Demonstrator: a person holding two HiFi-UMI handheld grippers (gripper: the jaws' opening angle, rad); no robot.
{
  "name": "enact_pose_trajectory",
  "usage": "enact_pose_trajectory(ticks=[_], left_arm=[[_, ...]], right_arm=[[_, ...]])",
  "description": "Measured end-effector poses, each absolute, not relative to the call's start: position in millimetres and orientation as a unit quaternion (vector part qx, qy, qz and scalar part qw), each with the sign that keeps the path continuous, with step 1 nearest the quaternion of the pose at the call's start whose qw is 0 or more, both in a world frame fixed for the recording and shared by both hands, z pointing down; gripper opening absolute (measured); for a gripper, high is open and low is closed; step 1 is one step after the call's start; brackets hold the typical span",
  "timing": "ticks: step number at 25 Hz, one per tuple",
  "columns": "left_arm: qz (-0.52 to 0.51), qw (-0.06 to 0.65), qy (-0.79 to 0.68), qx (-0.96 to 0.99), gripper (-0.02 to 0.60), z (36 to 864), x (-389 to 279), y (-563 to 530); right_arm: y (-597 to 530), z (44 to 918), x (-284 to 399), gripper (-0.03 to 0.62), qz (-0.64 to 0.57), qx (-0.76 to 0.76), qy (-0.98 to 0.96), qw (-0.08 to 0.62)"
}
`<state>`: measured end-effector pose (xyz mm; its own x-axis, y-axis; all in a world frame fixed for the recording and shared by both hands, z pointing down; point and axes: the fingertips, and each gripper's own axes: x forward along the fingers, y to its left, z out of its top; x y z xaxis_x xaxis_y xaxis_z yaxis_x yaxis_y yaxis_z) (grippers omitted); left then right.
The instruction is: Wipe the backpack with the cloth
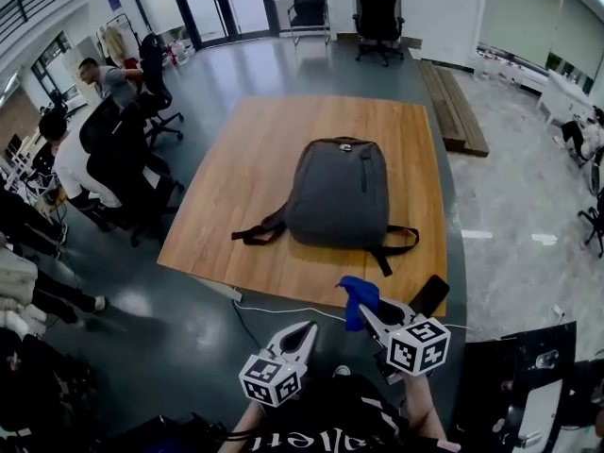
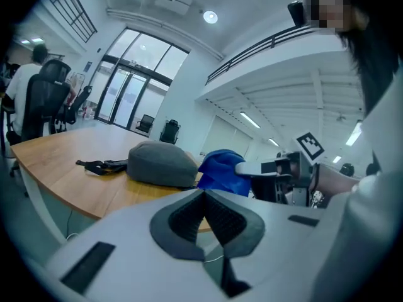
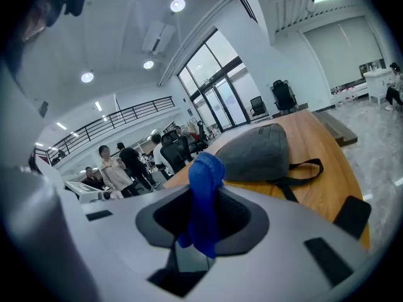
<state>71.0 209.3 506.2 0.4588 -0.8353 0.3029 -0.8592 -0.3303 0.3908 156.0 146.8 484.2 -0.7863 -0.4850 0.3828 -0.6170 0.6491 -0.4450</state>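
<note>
Holding cloth (image 1: 356, 300) clamped in right gripper (image 1: 365, 312) fingers, short of near edge of tabletop (image 1: 255, 149); left gripper (image 1: 305, 334) fingers together, empty. Backpack (image 1: 340, 192) flat mid-tabletop. Next: reach forward, press cloth flat, wipe long overlapping strokes.

Looks like a big open-plan office: rolling office chairs (image 1: 378, 12) near glass entrance doors (image 1: 215, 3), people (image 1: 71, 163) seated in desk chairs along one side, a mezzanine railing (image 3: 133, 114) overhead, and a big wooden table (image 1: 264, 149) mid-floor.
</note>
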Motion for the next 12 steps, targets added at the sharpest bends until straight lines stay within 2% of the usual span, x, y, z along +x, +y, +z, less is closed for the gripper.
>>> enact_pose_trajectory(ticks=[12], left_arm=[[0.010,0.237,-0.532,0.813,-0.002,481,53,244]], right_arm=[[198,488,157,0.103,0.301,0.310,-0.895,0.113]])
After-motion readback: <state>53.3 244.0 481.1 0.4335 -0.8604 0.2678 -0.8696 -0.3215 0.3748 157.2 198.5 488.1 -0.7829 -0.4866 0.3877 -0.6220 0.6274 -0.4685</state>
